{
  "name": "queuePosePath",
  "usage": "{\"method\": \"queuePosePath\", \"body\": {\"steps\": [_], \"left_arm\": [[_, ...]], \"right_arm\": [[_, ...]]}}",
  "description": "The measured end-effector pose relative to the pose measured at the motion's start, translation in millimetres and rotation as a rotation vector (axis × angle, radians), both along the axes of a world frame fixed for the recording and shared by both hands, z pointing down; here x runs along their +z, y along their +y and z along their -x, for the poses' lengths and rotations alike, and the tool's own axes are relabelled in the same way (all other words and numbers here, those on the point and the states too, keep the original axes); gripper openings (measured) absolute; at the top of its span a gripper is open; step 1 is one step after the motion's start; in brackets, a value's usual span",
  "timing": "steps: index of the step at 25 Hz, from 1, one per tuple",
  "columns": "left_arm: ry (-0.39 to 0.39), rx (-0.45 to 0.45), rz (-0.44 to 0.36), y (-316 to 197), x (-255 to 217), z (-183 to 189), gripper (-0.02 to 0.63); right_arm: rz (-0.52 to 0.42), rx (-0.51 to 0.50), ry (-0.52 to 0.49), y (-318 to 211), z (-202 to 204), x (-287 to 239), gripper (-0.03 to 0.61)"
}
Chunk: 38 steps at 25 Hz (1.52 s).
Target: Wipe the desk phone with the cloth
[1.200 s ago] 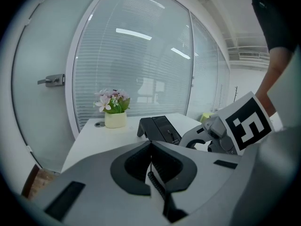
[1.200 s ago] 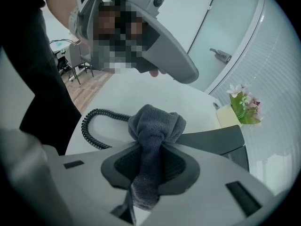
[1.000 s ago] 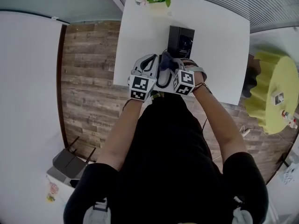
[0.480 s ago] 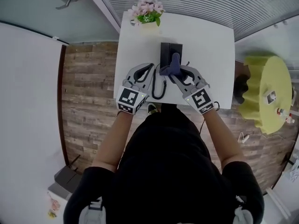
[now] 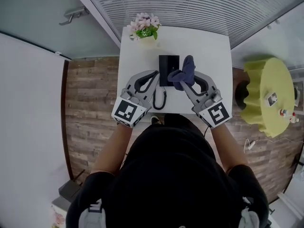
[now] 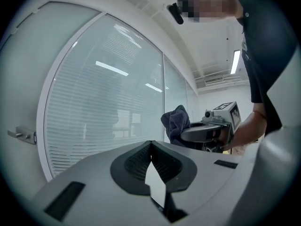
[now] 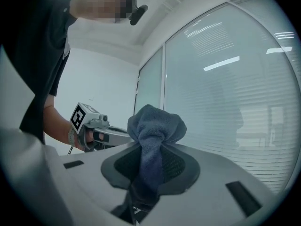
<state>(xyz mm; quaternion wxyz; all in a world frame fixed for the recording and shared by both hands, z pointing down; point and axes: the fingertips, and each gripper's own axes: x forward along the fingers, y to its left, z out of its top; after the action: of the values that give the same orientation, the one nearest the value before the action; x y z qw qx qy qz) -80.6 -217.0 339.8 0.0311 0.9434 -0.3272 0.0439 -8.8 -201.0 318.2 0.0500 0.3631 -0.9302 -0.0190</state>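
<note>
— While that dark blue bunched cloth (image 7: pixel 155 124) is up off the desk, what has hold of it?

— My right gripper (image 5: pixel 186 81) is clenched on its lower end, so the loose head bulges past the jaw tips as a pad for wiping. My left gripper (image 5: pixel 155 75) is pinched together on nothing. I judge it stands by to steady the set.

— And the black rectangular desk phone (image 5: pixel 168 69)?

— It sits on the white square table (image 5: pixel 213 56), between my two tools and just left of the cloth. Both tools tilt up toward the glass wall with blinds (image 6: pixel 103 102), so cloth and phone look apart, though I cannot be sure.
</note>
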Motion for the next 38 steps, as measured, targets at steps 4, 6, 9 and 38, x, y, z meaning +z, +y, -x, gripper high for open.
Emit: {"method": "queuePosePath", "body": {"steps": [4, 6, 9, 38], "left_arm": [[0.029, 0.021, -0.028, 4.5, -23.4, -11.3, 0.011], [0.034, 0.033, -0.039, 5.7, -29.7, -17.3, 0.011], [0.043, 0.038, -0.046, 4.7, -37.7, -24.2, 0.011], [0.023, 0.007, -0.027, -0.6, -26.8, -28.4, 0.011]], "right_arm": [[-0.018, 0.018, -0.057, -3.8, -9.9, -20.4, 0.104], [-0.023, 0.024, -0.074, -6.4, -13.7, -24.8, 0.104], [-0.026, 0.030, -0.096, -10.5, -17.0, -28.8, 0.104], [-0.014, 0.050, -0.105, -21.1, -26.8, -24.0, 0.104]]}}
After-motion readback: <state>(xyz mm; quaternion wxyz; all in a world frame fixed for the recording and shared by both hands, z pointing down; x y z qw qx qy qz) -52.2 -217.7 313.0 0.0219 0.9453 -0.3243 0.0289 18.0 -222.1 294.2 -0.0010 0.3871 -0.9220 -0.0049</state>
